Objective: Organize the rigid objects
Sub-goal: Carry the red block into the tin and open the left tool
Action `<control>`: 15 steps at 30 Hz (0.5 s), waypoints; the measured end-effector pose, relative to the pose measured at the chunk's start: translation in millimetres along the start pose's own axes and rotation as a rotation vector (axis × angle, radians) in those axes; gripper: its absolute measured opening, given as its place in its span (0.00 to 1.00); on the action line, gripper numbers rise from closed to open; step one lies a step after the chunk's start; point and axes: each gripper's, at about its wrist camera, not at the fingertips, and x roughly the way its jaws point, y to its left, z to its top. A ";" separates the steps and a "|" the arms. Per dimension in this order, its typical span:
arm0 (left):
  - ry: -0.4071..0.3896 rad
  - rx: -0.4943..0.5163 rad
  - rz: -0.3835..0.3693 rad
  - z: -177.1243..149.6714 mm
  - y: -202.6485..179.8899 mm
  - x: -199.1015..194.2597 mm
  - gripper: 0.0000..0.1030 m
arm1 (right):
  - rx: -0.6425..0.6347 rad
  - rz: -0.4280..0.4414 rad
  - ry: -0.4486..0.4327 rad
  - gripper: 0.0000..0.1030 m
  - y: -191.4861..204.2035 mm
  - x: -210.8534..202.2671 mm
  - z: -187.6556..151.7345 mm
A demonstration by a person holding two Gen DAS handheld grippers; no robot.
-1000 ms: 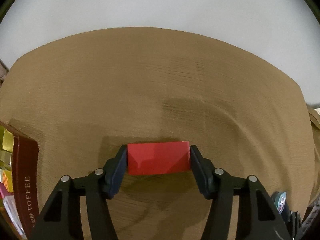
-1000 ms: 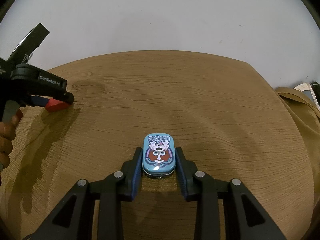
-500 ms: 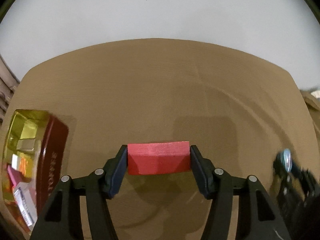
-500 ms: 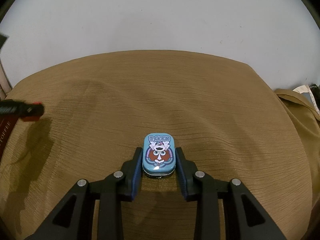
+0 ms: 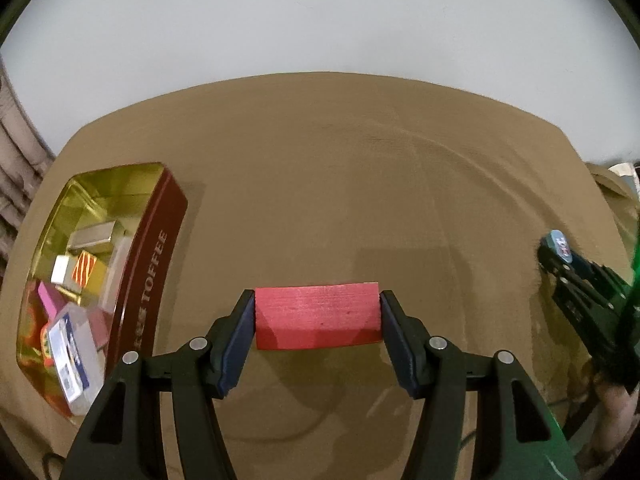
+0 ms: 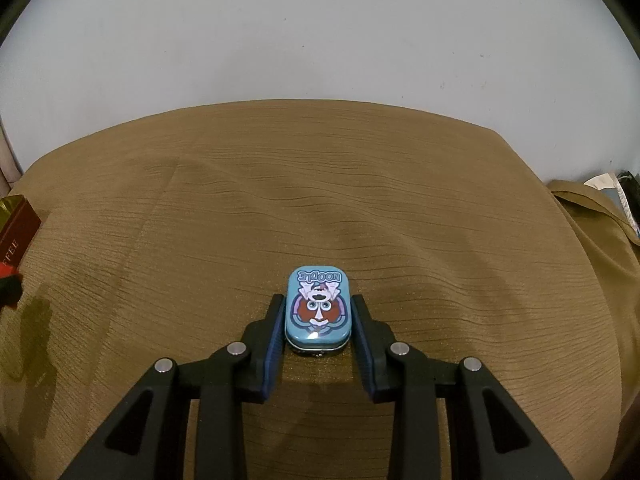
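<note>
Left gripper (image 5: 317, 316) angled steeply down, clamping red block (image 5: 317, 316) above cloth, right of toffee tin (image 5: 154, 260); right gripper (image 6: 319, 316) pitched down, pinching blue tin (image 6: 319, 308).

The big dark red tin (image 5: 154, 264) at nine o'clock is showing the word "TOFFEE" in gold letters down its side. The little blue tin (image 6: 318, 307) is showing "NOODLE" upside down at twelve o'clock on its lid.

1. Left gripper (image 5: 317, 316): black fingers (image 5: 240, 330) with blue pads clamp a red rectangular block (image 5: 317, 316), pointing steeply down.
2. Right gripper (image 6: 319, 318): fingers pinch a small blue printed tin (image 6: 319, 307); seen at three o'clock from the left wrist.
</note>
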 end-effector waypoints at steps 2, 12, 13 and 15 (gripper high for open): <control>-0.015 0.002 0.013 -3.3 5.6 -7.6 0.55 | -0.001 -0.001 0.000 0.32 0.6 0.7 -0.1; -0.077 -0.071 0.007 -1.7 47.0 -55.6 0.55 | -0.009 -0.007 0.000 0.32 1.9 1.6 0.8; -0.080 -0.077 0.009 -2.2 54.3 -58.7 0.55 | -0.010 -0.008 0.000 0.32 2.0 1.6 0.8; -0.093 -0.081 0.019 -1.5 66.6 -65.3 0.55 | -0.013 -0.006 0.000 0.32 3.0 2.5 2.0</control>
